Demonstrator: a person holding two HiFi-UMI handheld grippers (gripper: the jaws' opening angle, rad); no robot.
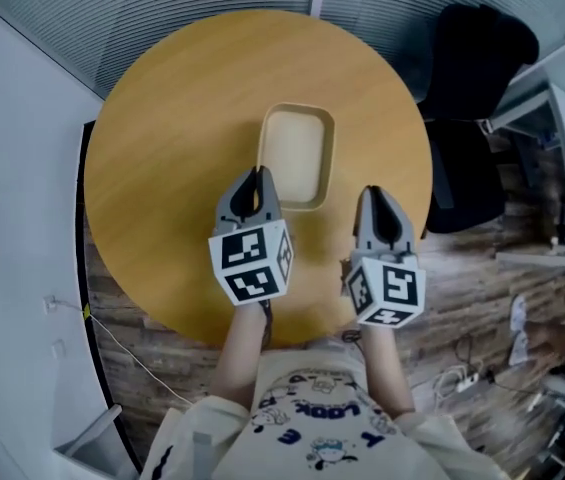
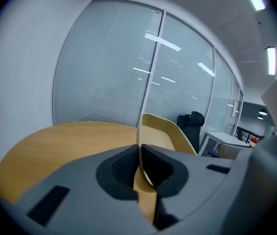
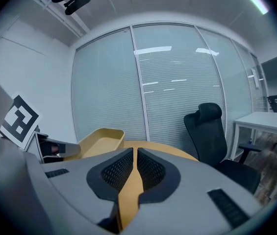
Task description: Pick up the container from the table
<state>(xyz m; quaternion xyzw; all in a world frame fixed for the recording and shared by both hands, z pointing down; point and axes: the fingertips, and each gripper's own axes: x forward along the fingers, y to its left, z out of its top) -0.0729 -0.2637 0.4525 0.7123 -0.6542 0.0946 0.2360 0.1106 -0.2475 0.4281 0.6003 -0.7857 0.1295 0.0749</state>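
Note:
A shallow beige container (image 1: 297, 153) lies near the middle of the round wooden table (image 1: 162, 148). My left gripper (image 1: 255, 175) is at its near left corner, shut on the rim. In the left gripper view the thin rim (image 2: 140, 131) stands on edge between the jaws (image 2: 139, 150), with the container (image 2: 165, 131) stretching away to the right. Whether it is off the tabletop I cannot tell. My right gripper (image 1: 374, 194) hovers over the table to the container's right, shut (image 3: 134, 152) with nothing in it. The container (image 3: 99, 140) shows to its left.
A black office chair (image 1: 472, 68) stands just beyond the table's right edge and also shows in the right gripper view (image 3: 212, 131). A white desk (image 1: 562, 138) is at the far right. Cables (image 1: 462, 378) lie on the wood floor. Glass walls with blinds (image 2: 118, 67) close the far side.

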